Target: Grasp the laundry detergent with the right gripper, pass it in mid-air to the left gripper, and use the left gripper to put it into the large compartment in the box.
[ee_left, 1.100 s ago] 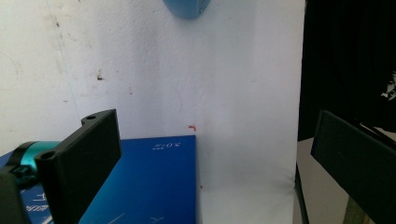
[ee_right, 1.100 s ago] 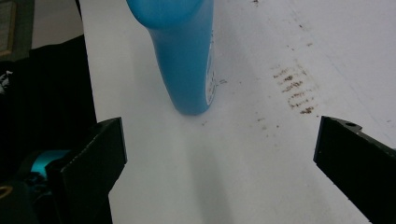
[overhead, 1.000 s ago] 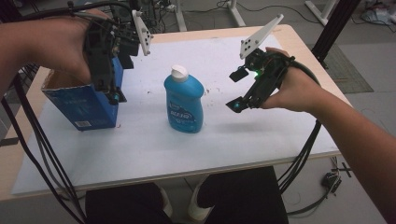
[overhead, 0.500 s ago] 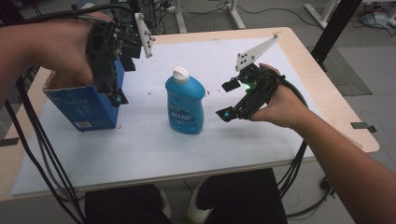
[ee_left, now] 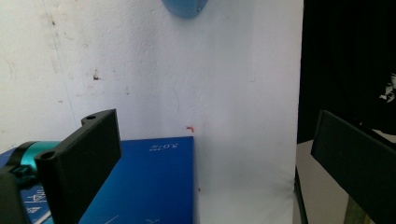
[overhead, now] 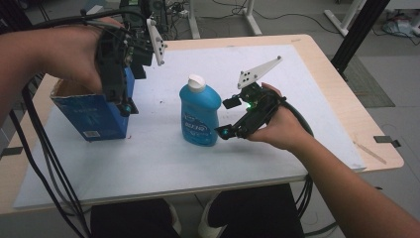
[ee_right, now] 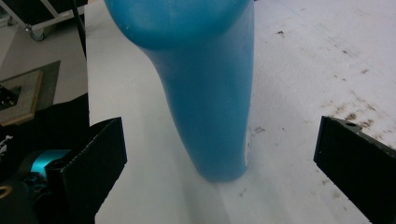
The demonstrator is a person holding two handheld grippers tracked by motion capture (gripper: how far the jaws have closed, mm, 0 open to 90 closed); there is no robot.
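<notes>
1 blue bottle (overhead: 200,115) with a white cap (overhead: 196,83) stands upright at the centre of the high view, on the white mat (overhead: 307,79) covering the table (overhead: 341,104). In the right gripper view the bottle rises from lower centre to the top edge, its base resting on the mat.

My right gripper (overhead: 229,118) sits just right of the bottle in the high view, right of centre. Its 2 jaws are spread wide and grasp nothing. In the right gripper view the bottle stands ahead of the jaws, in line with the gap between them; 1 jaw is at lower left, 1 at lower right, and neither touches the bottle.

1 blue carton (overhead: 94,115) stands at the left of the high view, well apart from the bottle. Its top is open; I cannot tell what is inside. My left gripper (overhead: 121,99) is at upper left of the high view, pointing down at the carton's right edge. Its 2 jaws are released, wide apart, holding nothing. In the left gripper view, 1 jaw lies in front of the carton (ee_left: 140,186) at lower left, 1 jaw is at lower right beyond the mat's edge, and the bottle's rounded base (ee_left: 185,7) shows at the top edge. I cannot tell whether the jaw touches the carton.
</notes>
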